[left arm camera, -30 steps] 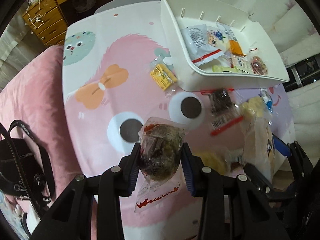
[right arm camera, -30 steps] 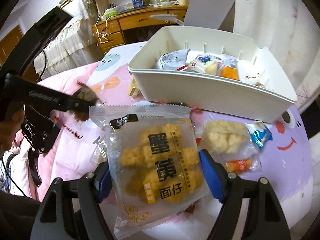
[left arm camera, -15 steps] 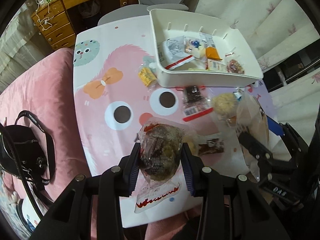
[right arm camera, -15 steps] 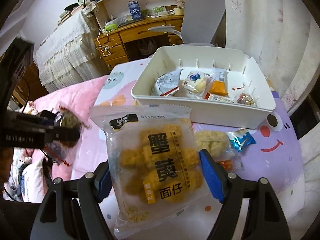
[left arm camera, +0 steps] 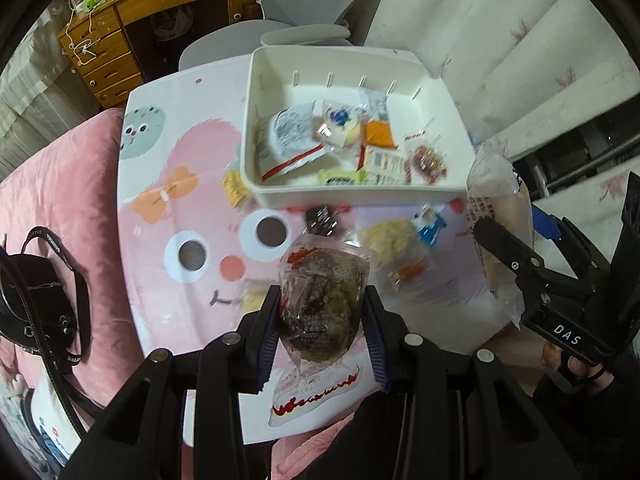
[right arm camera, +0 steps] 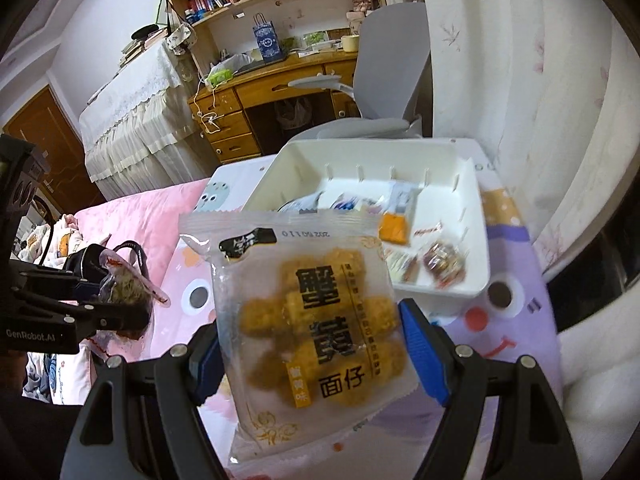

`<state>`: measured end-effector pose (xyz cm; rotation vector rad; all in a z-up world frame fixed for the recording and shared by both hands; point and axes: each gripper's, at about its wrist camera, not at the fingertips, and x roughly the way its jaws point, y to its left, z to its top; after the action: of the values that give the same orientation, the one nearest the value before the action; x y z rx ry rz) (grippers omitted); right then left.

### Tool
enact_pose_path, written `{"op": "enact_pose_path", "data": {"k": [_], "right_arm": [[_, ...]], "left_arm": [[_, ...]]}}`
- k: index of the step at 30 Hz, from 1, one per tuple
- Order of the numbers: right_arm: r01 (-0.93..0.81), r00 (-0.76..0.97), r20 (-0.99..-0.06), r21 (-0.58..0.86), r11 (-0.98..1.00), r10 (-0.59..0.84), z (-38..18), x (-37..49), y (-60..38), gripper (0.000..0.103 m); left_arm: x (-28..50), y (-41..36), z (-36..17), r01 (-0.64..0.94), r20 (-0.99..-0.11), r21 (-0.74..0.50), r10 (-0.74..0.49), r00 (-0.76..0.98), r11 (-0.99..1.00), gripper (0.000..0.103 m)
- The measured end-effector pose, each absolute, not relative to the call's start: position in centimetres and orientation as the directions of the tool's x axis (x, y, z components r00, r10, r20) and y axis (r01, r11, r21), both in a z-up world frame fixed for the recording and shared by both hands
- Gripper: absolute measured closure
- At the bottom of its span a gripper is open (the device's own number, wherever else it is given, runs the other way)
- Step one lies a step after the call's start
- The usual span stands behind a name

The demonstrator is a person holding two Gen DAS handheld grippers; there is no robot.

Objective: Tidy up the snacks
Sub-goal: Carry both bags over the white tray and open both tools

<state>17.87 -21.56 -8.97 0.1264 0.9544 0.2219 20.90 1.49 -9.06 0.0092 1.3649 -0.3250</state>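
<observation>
A clear packet of dark dried fruit (left arm camera: 320, 300) is clamped between the narrowly set blue pads of the left gripper (left arm camera: 322, 322), at the lower centre of the left wrist view, lifted above the cartoon-printed table (left arm camera: 168, 216). A wide clear packet of yellow crab-roe noodle snacks (right arm camera: 308, 320) is gripped at its sides by the broadly spread right gripper (right arm camera: 310, 356), filling the centre of the right wrist view. The white bin (left arm camera: 256, 120), already loaded with wrapped snacks, is seen in the upper centre of the left view. A blue-wrapped snack (left arm camera: 430, 226) and a pale puffed snack (left arm camera: 386, 236) are left on the table just below the bin.
</observation>
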Motion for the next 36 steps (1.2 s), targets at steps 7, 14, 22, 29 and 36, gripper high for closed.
{"op": "enact_pose_path", "data": {"k": [7,14,22,29,36], "right_arm": [[-0.154,0.536,-0.798,0.229,0.961,0.276,-9.3,20.7,-25.3,0.024],[-0.179,0.531,-0.796,0.230,0.957,0.291,-9.7,23.5,-28.5,0.024],[-0.165,0.528,-0.791,0.263,0.951,0.310,-10.3,26.8,-30.7,0.024],[-0.132,0.502,-0.809,0.279,0.951,0.307,-11.4,27.9,-31.0,0.022],[-0.096,0.513,-0.806,0.288,0.953,0.295,-11.6,28.3,-31.0,0.022]], "left_arm": [[24.1,-2.5,-8.7,0.204,-0.952,-0.191,-0.232,0.199,0.960,0.066],[27.5,-6.0,-8.9,0.182,-0.943,-0.209,-0.248,0.224,0.961,0.066],[30.3,-7.8,-9.1,0.151,-0.933,-0.222,-0.255,0.254,0.963,0.065],[31.6,-8.2,-9.4,0.136,-0.931,-0.165,-0.199,0.306,0.977,0.064],[31.2,-7.3,-8.9,0.120,-0.916,-0.192,-0.222,0.335,0.974,0.044]]}}
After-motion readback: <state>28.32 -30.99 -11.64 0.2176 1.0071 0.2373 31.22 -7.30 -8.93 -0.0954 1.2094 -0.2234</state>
